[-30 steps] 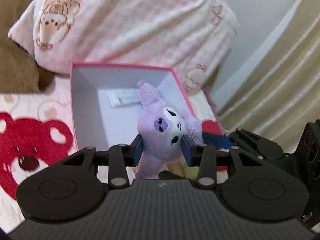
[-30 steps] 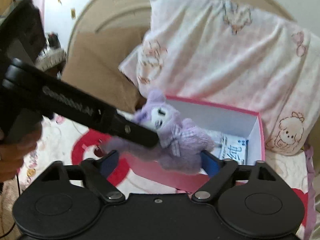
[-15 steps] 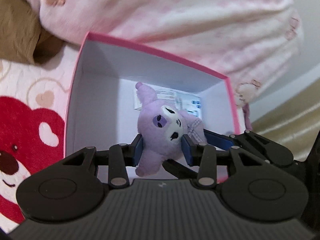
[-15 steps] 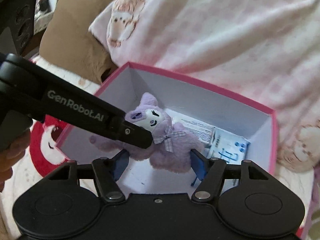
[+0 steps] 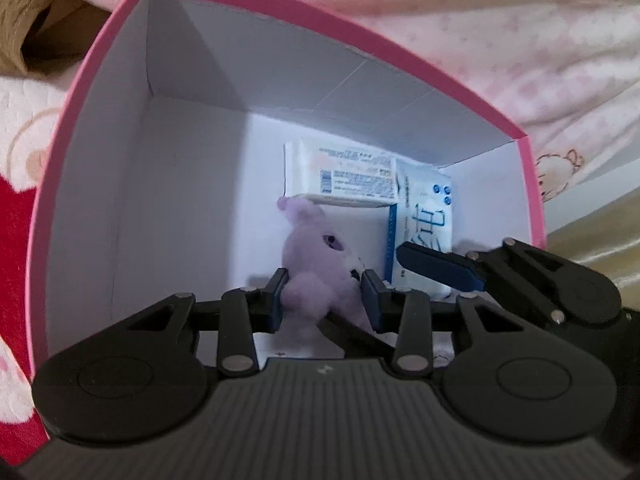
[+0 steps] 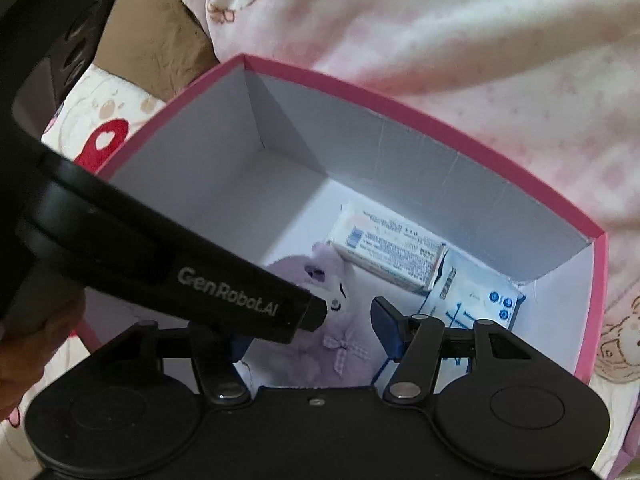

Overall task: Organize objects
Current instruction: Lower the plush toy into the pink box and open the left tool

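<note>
Purple plush toy [image 5: 316, 264] sits low inside the pink box [image 5: 100, 60], just near of a white tissue pack [image 5: 340, 176], pinched between the left gripper [image 5: 324, 296] pads. Right gripper [image 6: 312, 330] jaws, just closing, flank the plush; whether they press it I cannot tell

Left hand-held gripper [image 5: 323, 295] clamped narrow; right hand-held gripper [image 6: 312, 330] has just been closing
</note>
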`<state>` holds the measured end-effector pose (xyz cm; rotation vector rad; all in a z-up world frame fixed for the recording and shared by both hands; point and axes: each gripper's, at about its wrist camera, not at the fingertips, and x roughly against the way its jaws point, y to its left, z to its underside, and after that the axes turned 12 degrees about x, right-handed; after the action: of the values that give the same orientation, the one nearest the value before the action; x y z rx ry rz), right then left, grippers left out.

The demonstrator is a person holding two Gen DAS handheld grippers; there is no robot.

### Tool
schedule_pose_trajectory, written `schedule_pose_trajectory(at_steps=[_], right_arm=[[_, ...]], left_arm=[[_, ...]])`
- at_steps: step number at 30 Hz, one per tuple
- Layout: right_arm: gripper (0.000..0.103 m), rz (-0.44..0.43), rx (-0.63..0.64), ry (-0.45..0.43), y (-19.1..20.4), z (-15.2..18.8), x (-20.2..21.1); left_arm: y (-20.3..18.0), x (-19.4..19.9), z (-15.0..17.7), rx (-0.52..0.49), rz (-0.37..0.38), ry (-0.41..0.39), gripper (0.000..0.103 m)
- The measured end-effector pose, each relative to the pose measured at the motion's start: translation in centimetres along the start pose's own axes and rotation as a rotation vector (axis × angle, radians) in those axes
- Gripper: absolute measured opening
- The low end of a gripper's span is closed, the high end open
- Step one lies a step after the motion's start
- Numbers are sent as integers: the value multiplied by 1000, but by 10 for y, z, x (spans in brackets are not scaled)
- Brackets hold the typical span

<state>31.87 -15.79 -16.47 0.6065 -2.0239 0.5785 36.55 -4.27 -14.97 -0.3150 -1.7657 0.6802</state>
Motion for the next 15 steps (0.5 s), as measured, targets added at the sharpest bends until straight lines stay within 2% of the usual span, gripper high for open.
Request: schedule_pose_trajectory(at_steps=[3,6,11,13,15], right_arm=[[64,7,-29,28,-1,8,2],[62,24,-88,100,-1,14,1],[36,-45,-262,139,-19,23,-8],[24,-4,-263,132,-15,26,-7],[20,36,-253,128,-13,27,-8]], left_arm=[[3,2,0,21,-6,4,37],[3,6,2,2,-40,-31,37],[1,5,9,0,-106,-10,37],[-2,8,12,-50,-166,-19,38],[-8,11,15,-123,-221,-64,39]])
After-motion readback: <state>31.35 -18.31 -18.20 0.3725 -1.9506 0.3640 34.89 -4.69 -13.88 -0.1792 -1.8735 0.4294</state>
